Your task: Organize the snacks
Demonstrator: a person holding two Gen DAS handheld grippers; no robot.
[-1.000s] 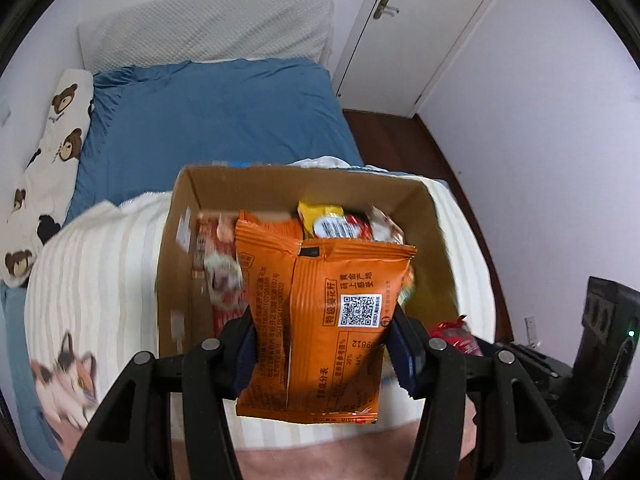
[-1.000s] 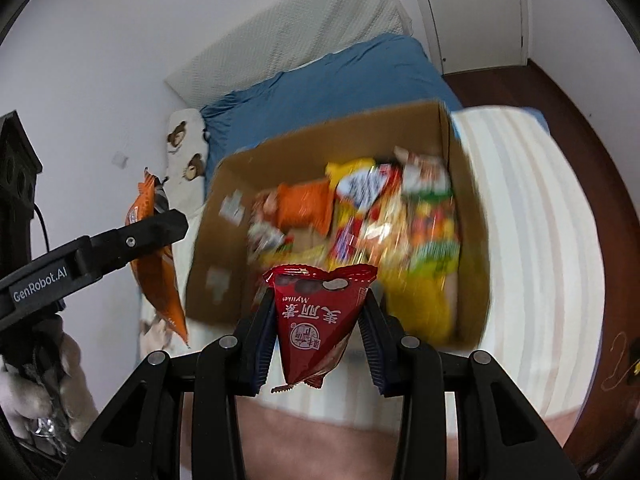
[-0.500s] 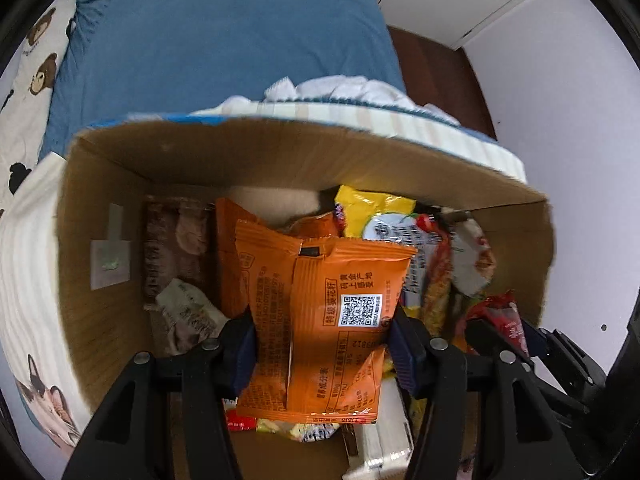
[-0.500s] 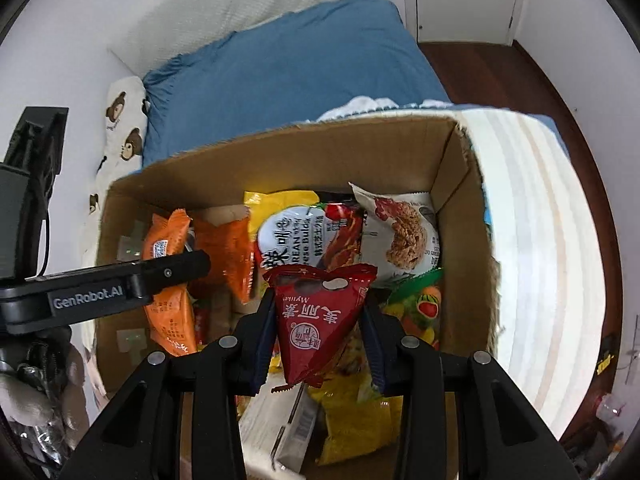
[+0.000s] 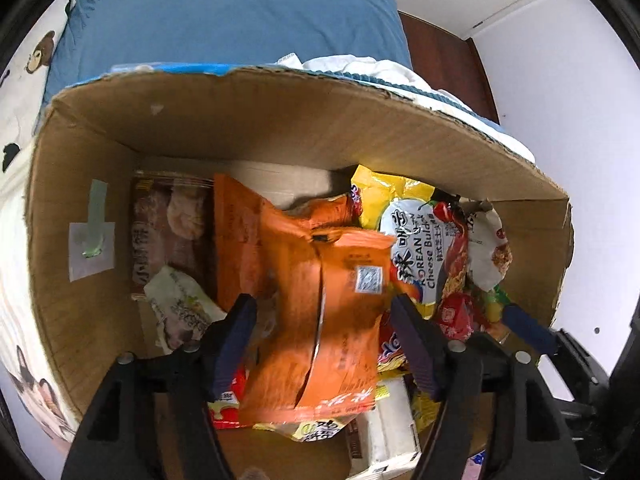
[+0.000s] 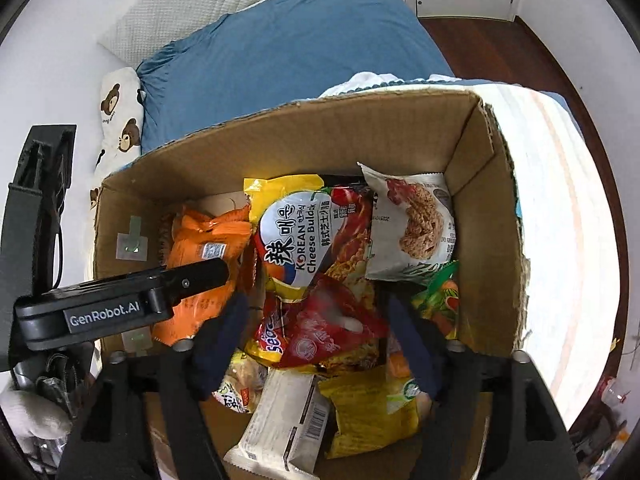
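Observation:
A brown cardboard box [image 5: 256,128] [image 6: 488,216] on the bed holds several snack packets. My left gripper [image 5: 324,312] is open inside the box; the orange packet [image 5: 336,320] lies blurred between its spread fingers, on the other snacks. My right gripper [image 6: 316,316] is open too; the red triangular packet [image 6: 328,328] lies blurred between its fingers on the pile. The left gripper also shows in the right wrist view [image 6: 192,276], over the orange packet [image 6: 200,240].
In the box lie a Korean Cheese Buldak noodle pack [image 6: 300,240], a white oat-snack packet [image 6: 416,224], yellow packets [image 6: 368,412] and a white bar [image 6: 284,428]. A blue sheet [image 6: 288,52] and a bear pillow [image 6: 120,120] lie beyond. Striped blanket [image 6: 560,208] to the right.
Both grippers have gone down into the box and opened. The orange and red packets have dropped from their fingers onto the pile.

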